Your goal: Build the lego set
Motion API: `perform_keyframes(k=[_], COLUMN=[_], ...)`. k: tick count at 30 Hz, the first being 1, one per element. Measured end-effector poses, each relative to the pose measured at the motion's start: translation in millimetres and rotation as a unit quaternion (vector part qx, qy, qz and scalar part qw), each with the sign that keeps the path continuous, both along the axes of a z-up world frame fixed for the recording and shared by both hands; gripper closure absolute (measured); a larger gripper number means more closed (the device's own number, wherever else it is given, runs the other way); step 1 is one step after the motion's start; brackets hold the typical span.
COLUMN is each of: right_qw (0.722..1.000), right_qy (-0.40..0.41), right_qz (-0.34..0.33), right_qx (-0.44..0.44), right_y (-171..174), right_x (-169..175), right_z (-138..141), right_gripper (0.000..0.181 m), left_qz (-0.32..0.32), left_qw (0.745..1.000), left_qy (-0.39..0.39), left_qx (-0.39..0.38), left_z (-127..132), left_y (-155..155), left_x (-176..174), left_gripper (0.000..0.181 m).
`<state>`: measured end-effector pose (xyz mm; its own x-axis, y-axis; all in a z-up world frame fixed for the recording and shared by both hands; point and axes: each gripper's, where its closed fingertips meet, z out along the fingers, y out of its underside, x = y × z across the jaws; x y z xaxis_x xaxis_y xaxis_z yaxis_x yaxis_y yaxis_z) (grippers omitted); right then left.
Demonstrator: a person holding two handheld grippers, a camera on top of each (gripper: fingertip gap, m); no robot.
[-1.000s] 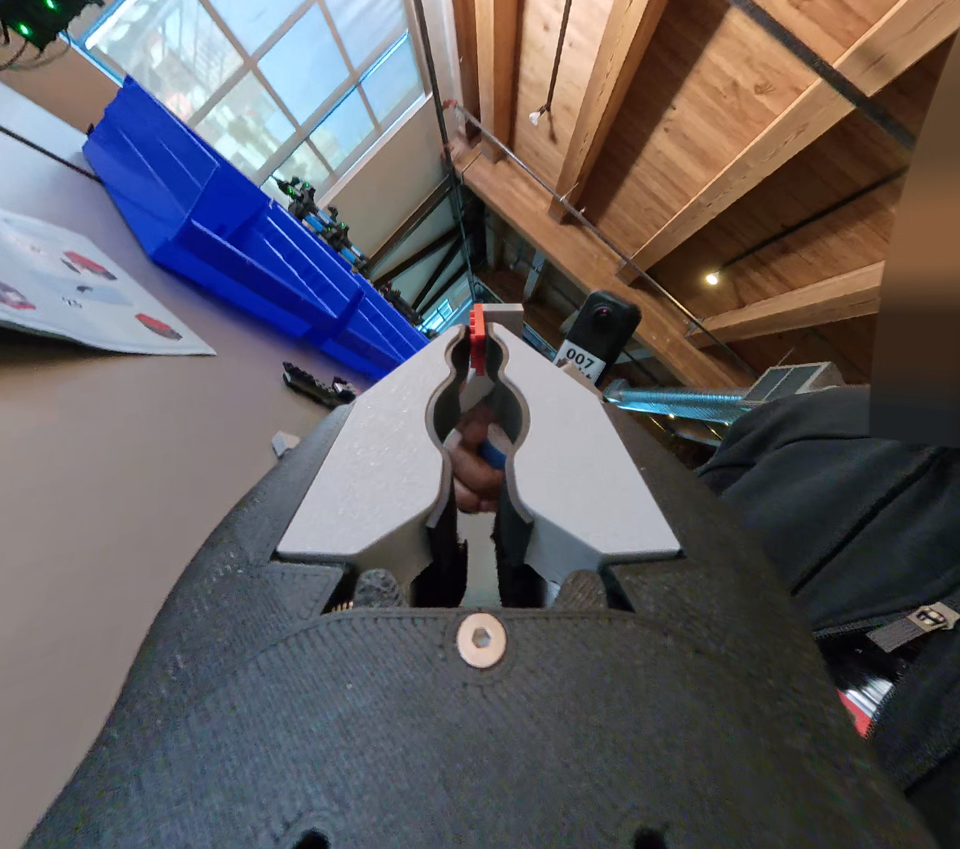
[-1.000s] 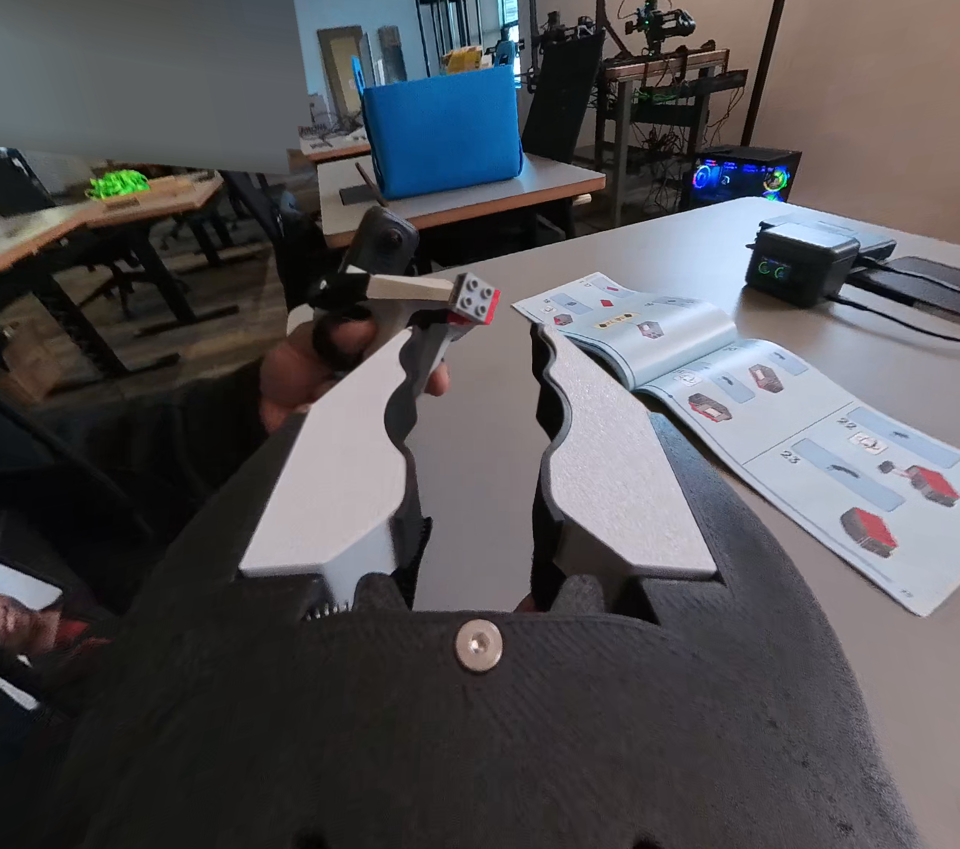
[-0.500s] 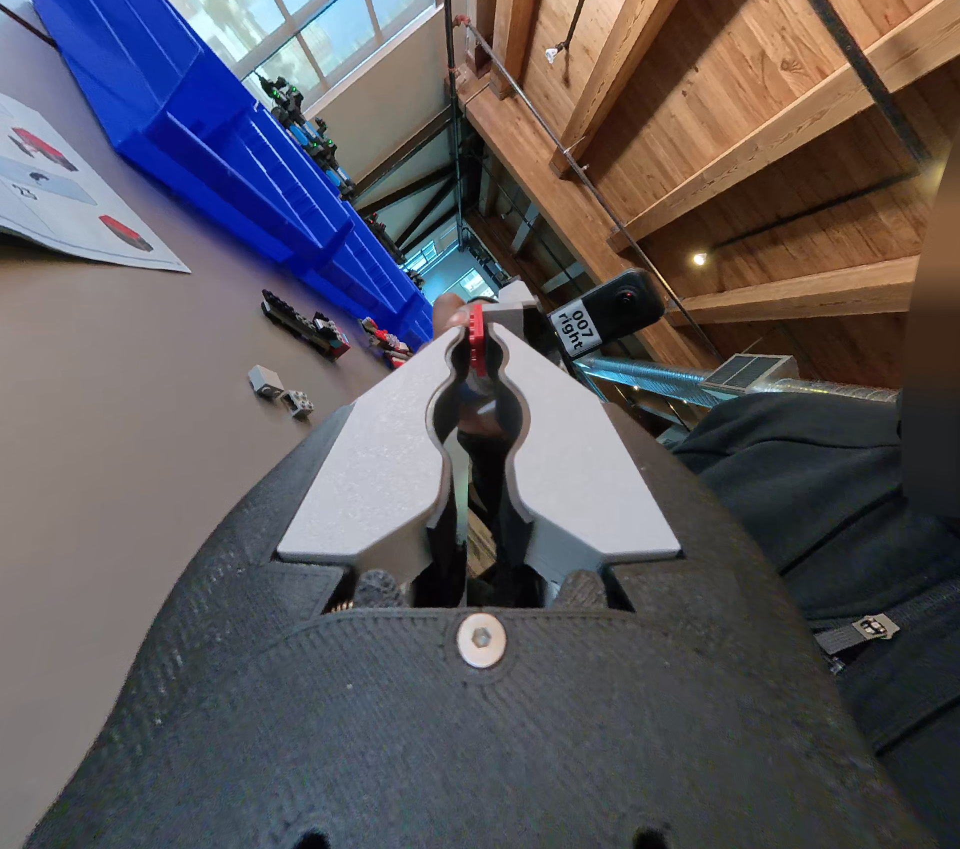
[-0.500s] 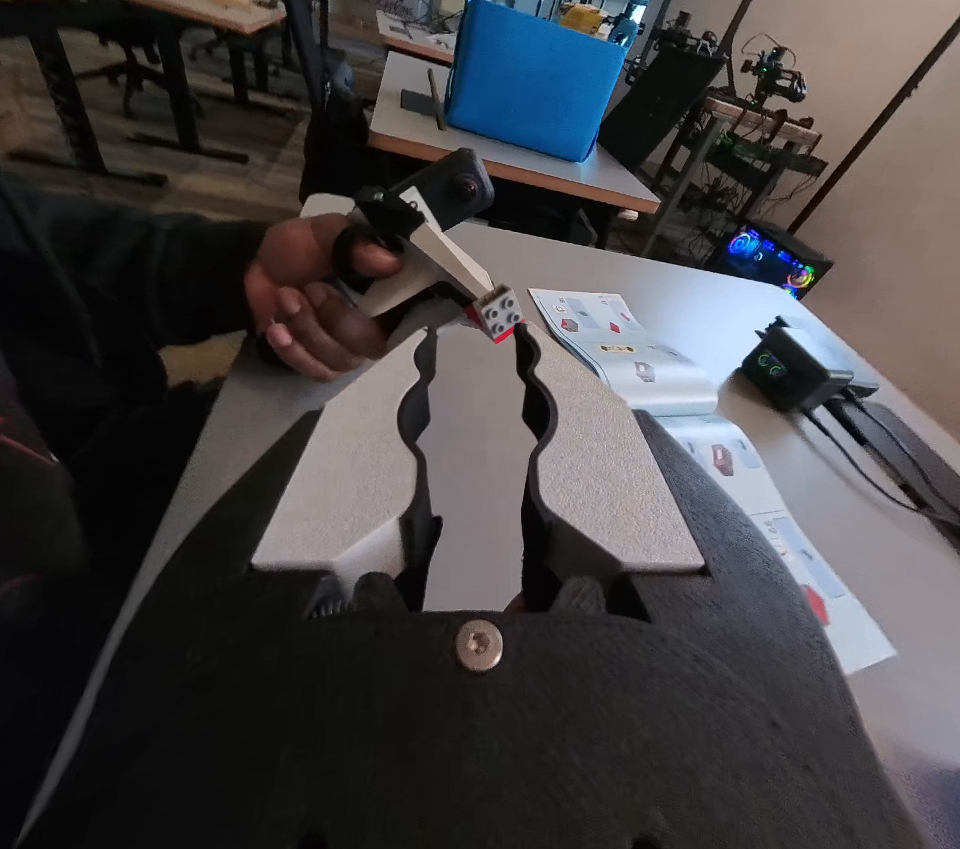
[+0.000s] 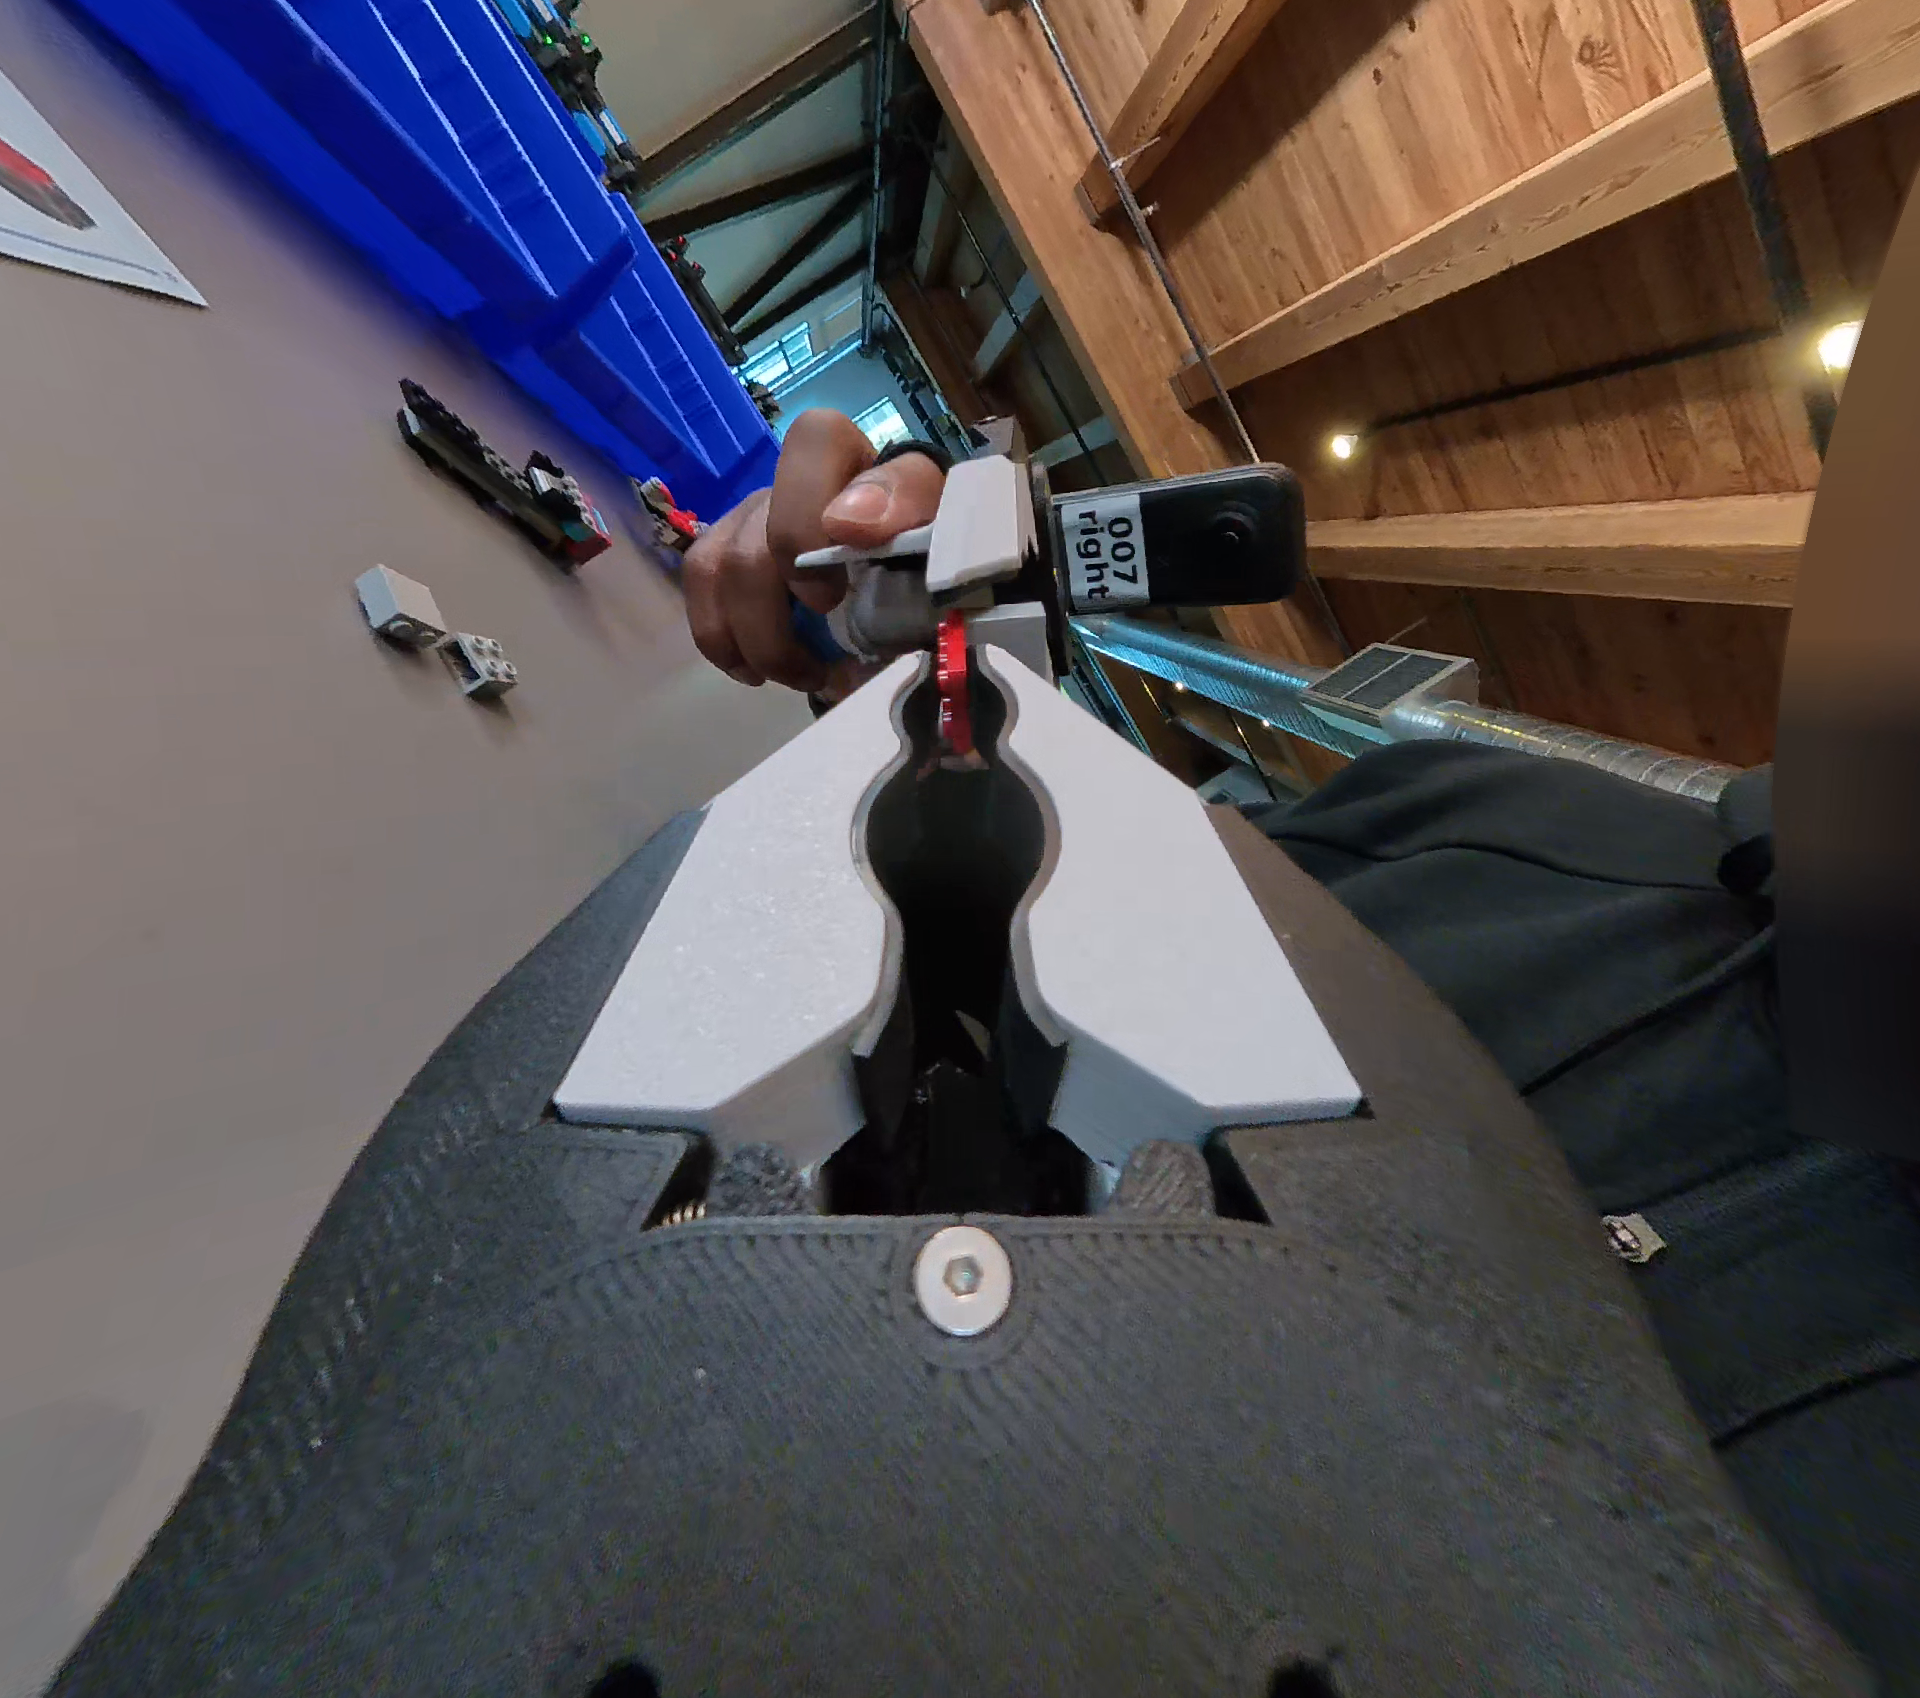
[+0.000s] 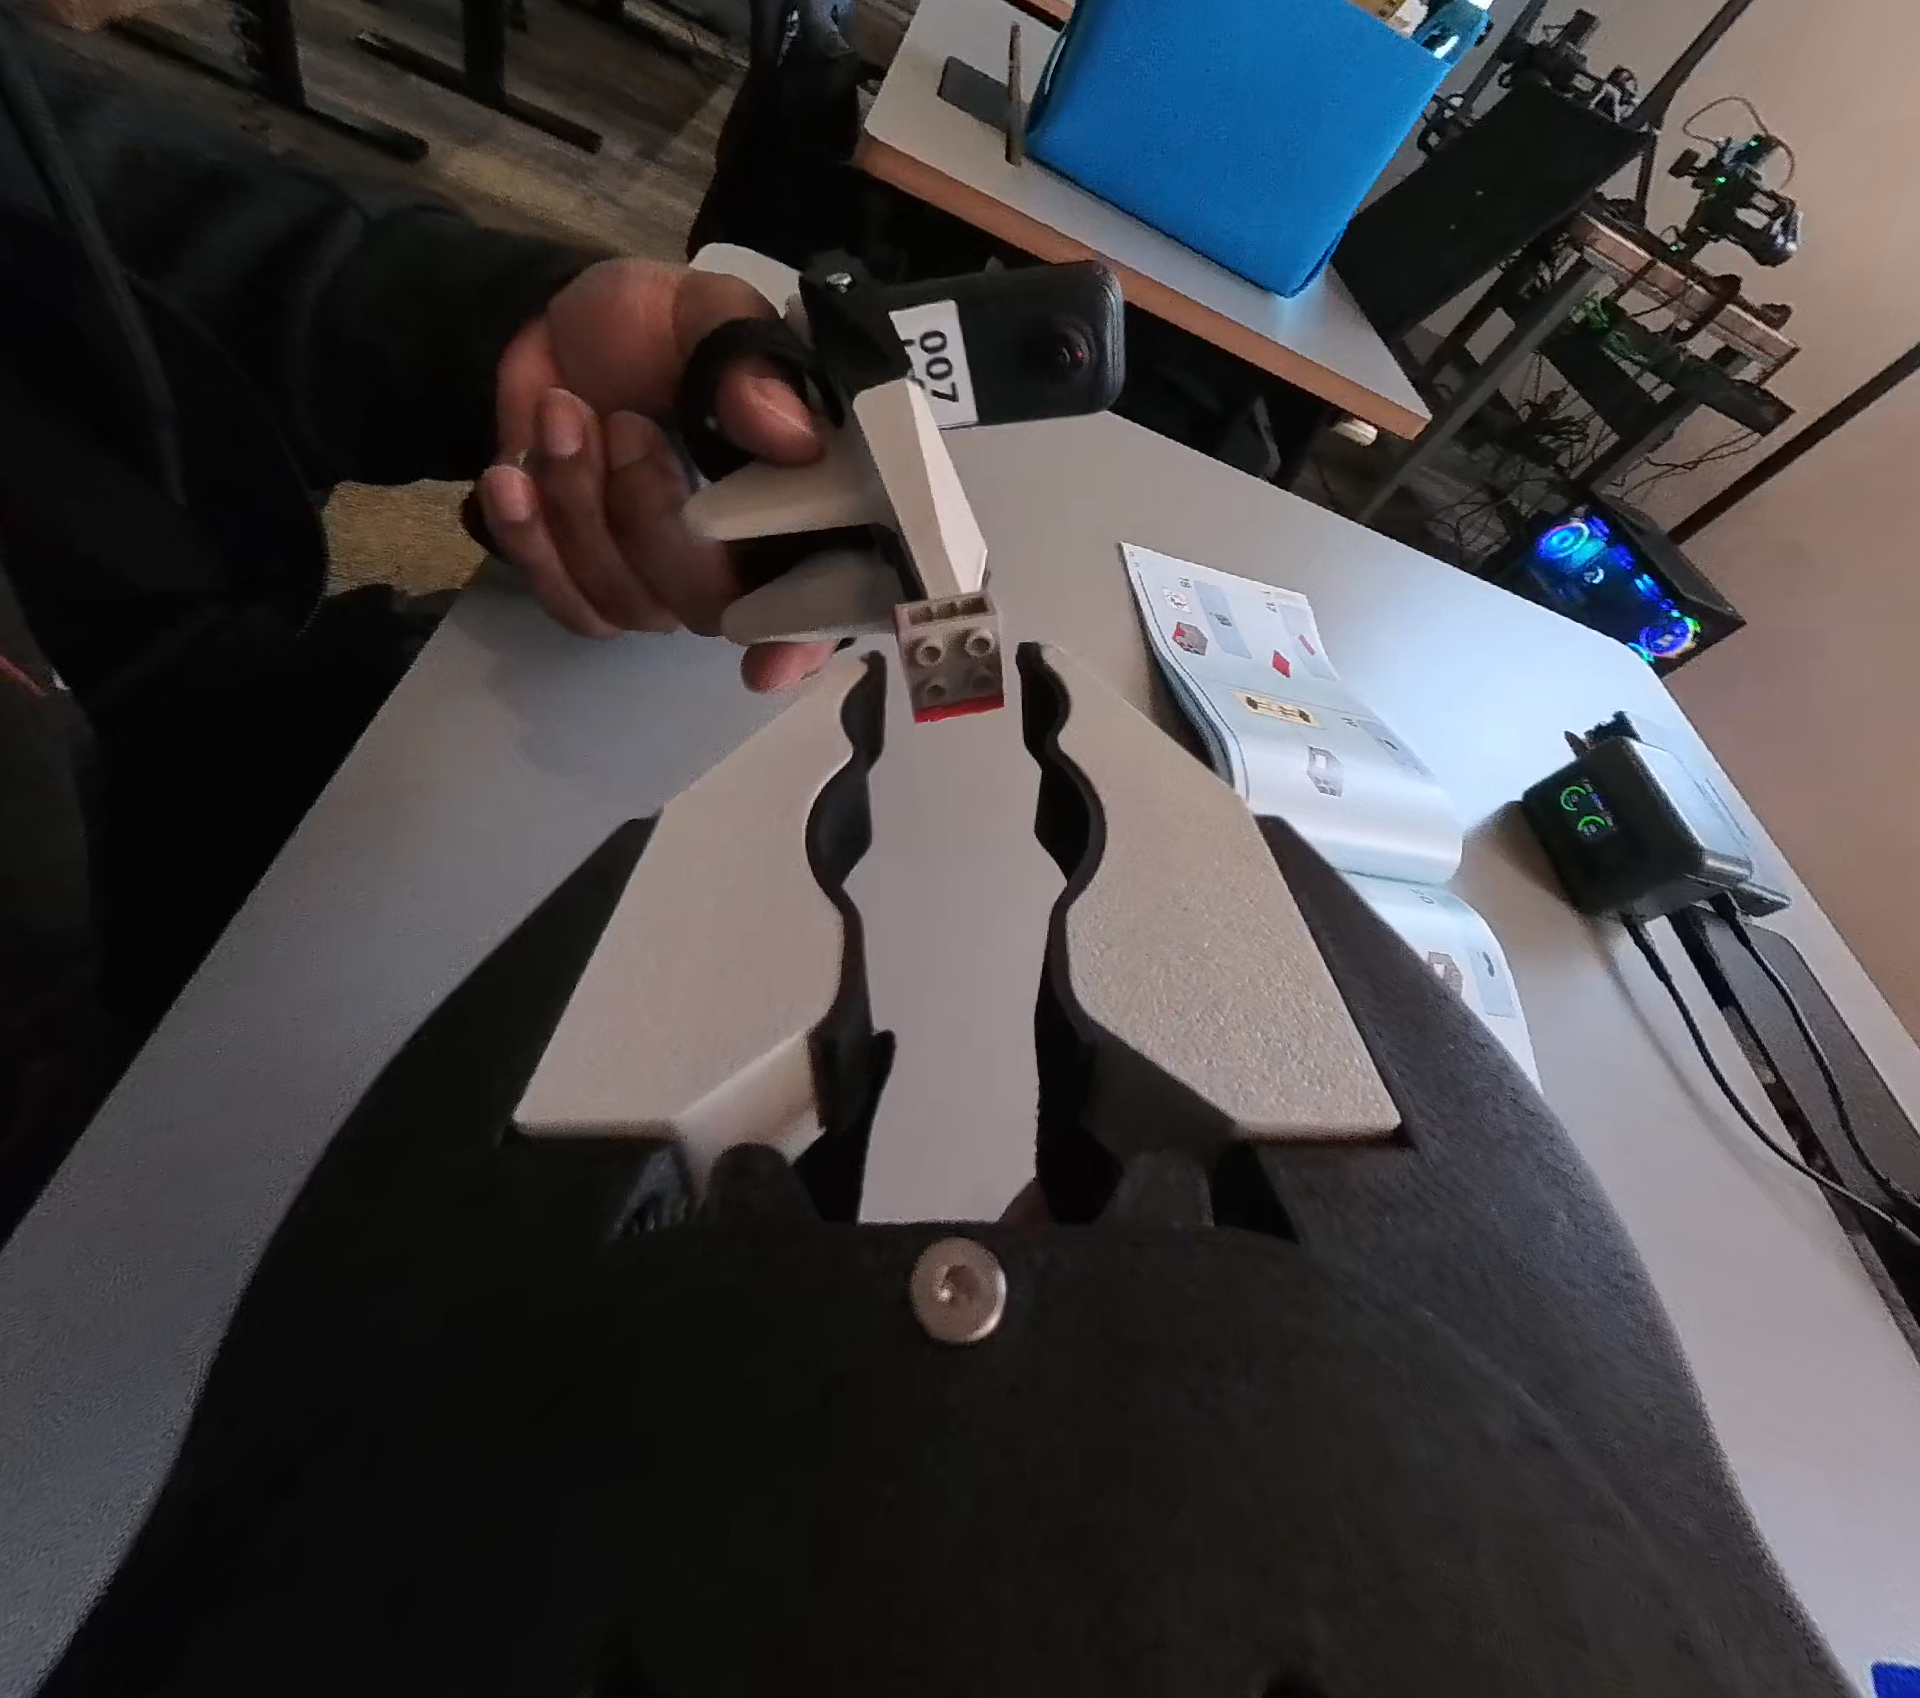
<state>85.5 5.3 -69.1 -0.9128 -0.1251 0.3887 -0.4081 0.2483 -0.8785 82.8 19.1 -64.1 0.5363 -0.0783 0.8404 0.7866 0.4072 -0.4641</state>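
Note:
My left gripper (image 5: 951,666) is shut on a small piece whose red plate (image 5: 950,680) shows edge-on at its tips. In the right wrist view the left gripper (image 6: 920,604), in a person's hand (image 6: 603,464), holds the piece above the grey table (image 6: 540,817): a grey 2x2 studded brick (image 6: 951,659) on a red plate. My right gripper (image 6: 948,678) is open, one fingertip on each side of the brick and a small gap on both sides. The hand (image 5: 769,568) holding the right gripper shows just beyond the left gripper's tips.
Two loose grey bricks (image 5: 400,604) (image 5: 478,666) and a long black assembly (image 5: 488,479) lie on the table in front of a row of blue bins (image 5: 312,59). An open instruction booklet (image 6: 1320,775) and a black device with cables (image 6: 1621,827) lie to the right. Left and right tips are no more than a few centimetres apart.
The two grippers have come together: the grey-and-red piece moved from left of my right gripper's fingers to between their tips. The right jaws have narrowed. The left gripper stayed shut.

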Motion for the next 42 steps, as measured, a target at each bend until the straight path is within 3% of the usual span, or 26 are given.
perform_keyframes(k=[6,13,19,30,42], right_qw=[0.999,0.968,0.936,0.918,0.903], right_qy=[-0.008,-0.022,-0.039,-0.040,-0.033], right_qz=[-0.045,-0.237,-0.337,-0.381,-0.415], right_qx=[-0.022,-0.079,-0.095,-0.106,-0.107], right_y=[0,9,13,8,8], right_x=[-10,-47,-52,-46,-48], right_z=[1,8,0,-6,-11], right_gripper=[0.163,0.164,0.165,0.165,0.165], left_qz=[0.030,0.091,0.110,0.127,0.129], left_qw=[0.999,0.993,0.989,0.985,0.983], left_qy=[-0.022,-0.056,-0.079,-0.097,-0.114], left_qx=[0.026,0.040,0.062,0.072,0.062], left_z=[3,-3,-5,-9,-15], left_y=[-7,-13,0,2,2], left_x=[-11,-29,-35,-39,-41], left_gripper=[0.168,0.157,0.158,0.170,0.173])
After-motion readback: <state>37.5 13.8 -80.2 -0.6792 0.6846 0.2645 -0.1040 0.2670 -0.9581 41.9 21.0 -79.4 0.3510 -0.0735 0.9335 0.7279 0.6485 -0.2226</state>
